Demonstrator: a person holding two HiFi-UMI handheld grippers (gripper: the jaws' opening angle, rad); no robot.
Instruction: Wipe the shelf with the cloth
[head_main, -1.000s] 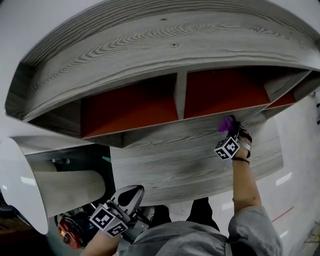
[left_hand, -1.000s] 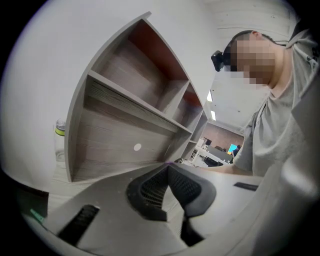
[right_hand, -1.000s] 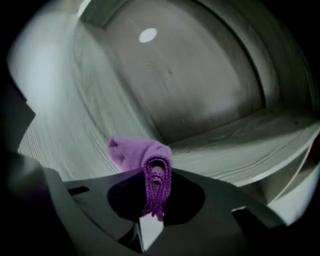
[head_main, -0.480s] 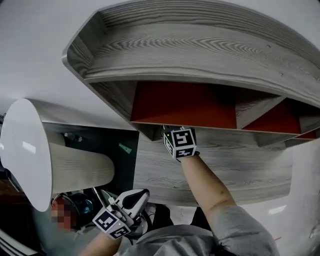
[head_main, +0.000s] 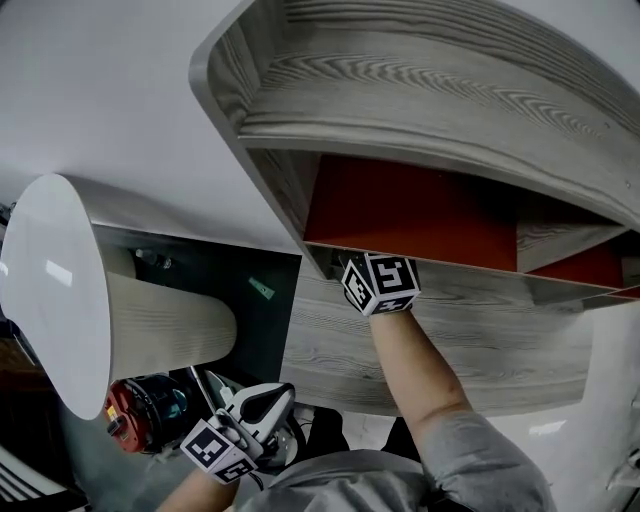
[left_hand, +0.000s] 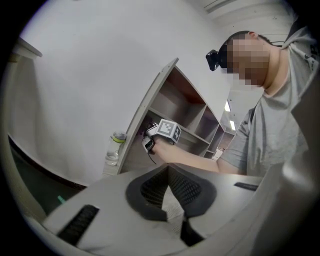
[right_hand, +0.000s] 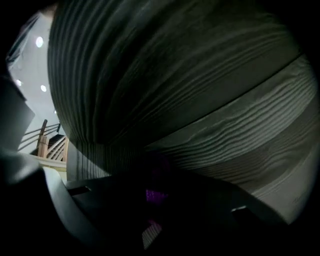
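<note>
The grey wood-grain shelf (head_main: 450, 110) has red back panels (head_main: 400, 210). My right gripper (head_main: 352, 268) reaches into the left end of the lower compartment, its marker cube (head_main: 382, 284) facing me and hiding the tips. The right gripper view is dark and close to the grey boards (right_hand: 200, 100); a bit of purple cloth (right_hand: 154, 195) shows between the jaws of the right gripper (right_hand: 156, 186), which is shut on it. The left gripper (head_main: 262, 400) hangs low near my body, away from the shelf. Its pads (left_hand: 150, 192) meet with nothing between them. From there the right gripper (left_hand: 148, 138) shows against the shelf's side.
A white round-topped drum (head_main: 60, 290) stands at the left, with a red and black object (head_main: 140, 412) below it. A dark panel (head_main: 250, 300) lies between the drum and the shelf. A clear bottle with a green cap (left_hand: 115, 149) stands beside the shelf's outer side.
The right gripper has swept left along the lower shelf, from the right compartment to the left end. The cloth no longer shows in the head view. The left gripper has stayed low.
</note>
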